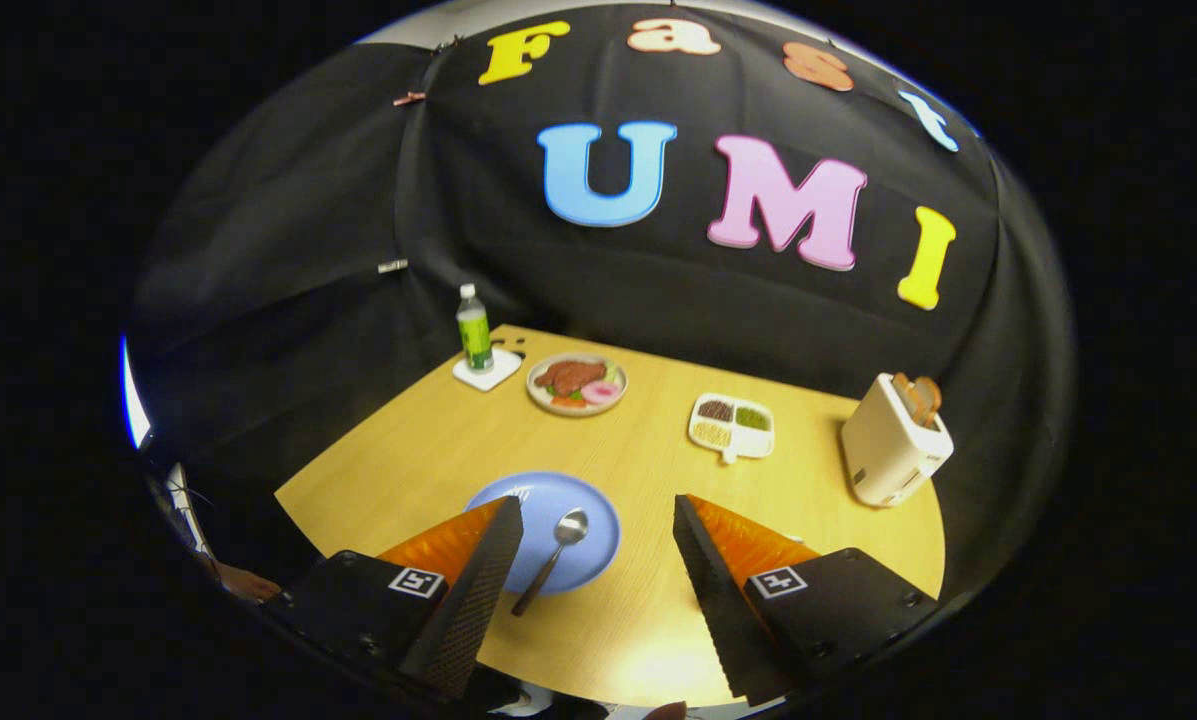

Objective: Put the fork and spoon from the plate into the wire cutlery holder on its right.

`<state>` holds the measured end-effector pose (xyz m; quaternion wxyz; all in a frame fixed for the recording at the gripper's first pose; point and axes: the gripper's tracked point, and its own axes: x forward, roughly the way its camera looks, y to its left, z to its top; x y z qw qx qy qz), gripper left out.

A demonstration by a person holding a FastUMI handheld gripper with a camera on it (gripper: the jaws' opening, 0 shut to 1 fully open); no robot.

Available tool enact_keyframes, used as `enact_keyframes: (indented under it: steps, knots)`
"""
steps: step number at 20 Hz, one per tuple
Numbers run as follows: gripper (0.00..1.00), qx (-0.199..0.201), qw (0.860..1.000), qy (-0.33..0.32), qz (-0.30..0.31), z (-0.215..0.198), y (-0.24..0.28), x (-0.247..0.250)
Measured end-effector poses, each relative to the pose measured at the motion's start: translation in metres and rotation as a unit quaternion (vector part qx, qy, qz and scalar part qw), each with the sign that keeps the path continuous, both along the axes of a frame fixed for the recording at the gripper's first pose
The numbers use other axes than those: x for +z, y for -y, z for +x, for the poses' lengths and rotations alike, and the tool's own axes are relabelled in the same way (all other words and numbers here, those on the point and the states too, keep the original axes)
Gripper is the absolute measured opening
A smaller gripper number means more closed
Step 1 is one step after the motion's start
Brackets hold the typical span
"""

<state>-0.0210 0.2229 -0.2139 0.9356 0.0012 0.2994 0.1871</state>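
A blue plate lies on the wooden table just ahead of my fingers. A metal spoon rests on it, bowl pointing away and handle reaching over the near rim. The fork's tines show on the plate's left part; my left finger hides the rest of the fork. My gripper hovers above the near table edge, open wide, with nothing between the fingers. The spoon lies in the gap, close to the left finger, while the right finger stands to the right of the plate.
Across the table stand a green-labelled bottle on a white coaster, a plate of food, a white divided dish and a white toaster with bread in it. Bare tabletop lies right of the blue plate.
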Motion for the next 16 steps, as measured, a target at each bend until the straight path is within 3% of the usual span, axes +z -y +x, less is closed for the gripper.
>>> enact_keyframes:
  steps: [7, 12, 16]
  knots:
    - [0.89, 0.003, 0.991, -0.134, -0.018, -0.002, -0.052, -0.117]
    - [0.77, -0.017, 0.982, -0.185, -0.031, 0.014, -0.076, -0.163]
    - [0.49, -0.041, 0.969, -0.236, -0.060, 0.013, -0.078, -0.197]
